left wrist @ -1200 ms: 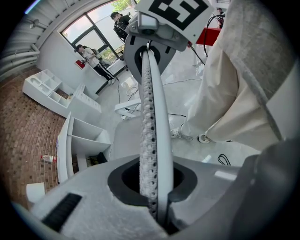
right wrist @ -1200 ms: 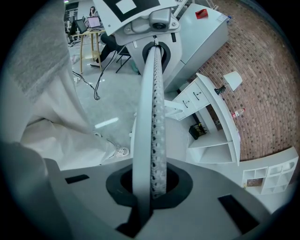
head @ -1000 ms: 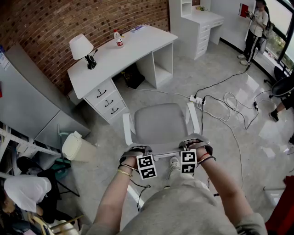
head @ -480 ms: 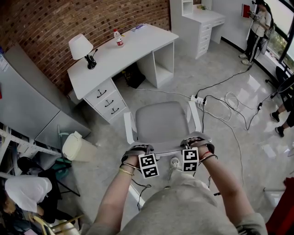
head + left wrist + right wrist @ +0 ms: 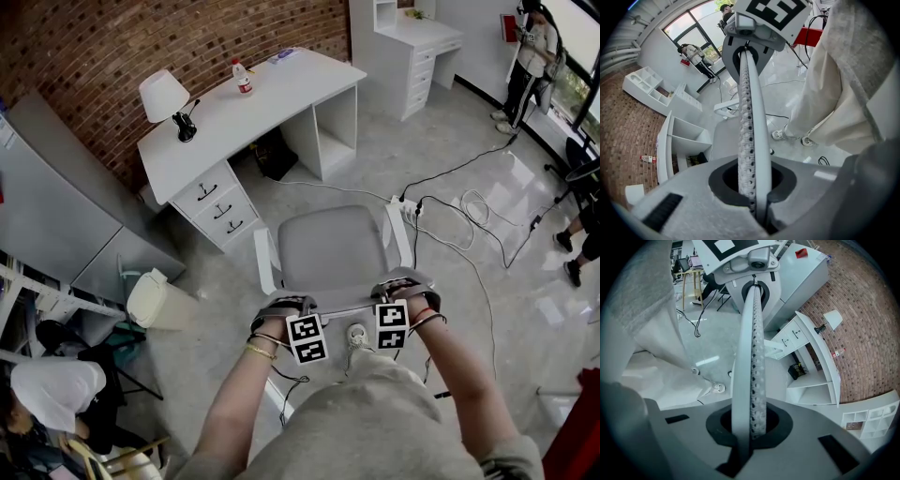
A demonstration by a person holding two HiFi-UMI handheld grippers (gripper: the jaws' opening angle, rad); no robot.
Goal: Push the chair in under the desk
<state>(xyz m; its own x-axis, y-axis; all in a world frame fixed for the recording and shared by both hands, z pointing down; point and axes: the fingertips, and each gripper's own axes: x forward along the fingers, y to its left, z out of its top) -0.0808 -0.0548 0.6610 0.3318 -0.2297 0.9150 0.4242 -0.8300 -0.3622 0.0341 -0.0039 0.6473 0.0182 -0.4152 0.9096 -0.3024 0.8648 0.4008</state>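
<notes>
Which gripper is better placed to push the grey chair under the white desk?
Right, probably: the right gripper, shut, sits at the back corner of the grey chair farther from the white desk, whose opening lies ahead-left, so pushing steers there.

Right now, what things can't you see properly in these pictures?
- Under the chair: head view, its base is almost all hidden by the seat.
- Label on the bottle: head view, too small to read.
- Space under the desk: head view, mostly covered by the desktop.
- The person at lower left: head view, cut off by the picture's edge.
</notes>
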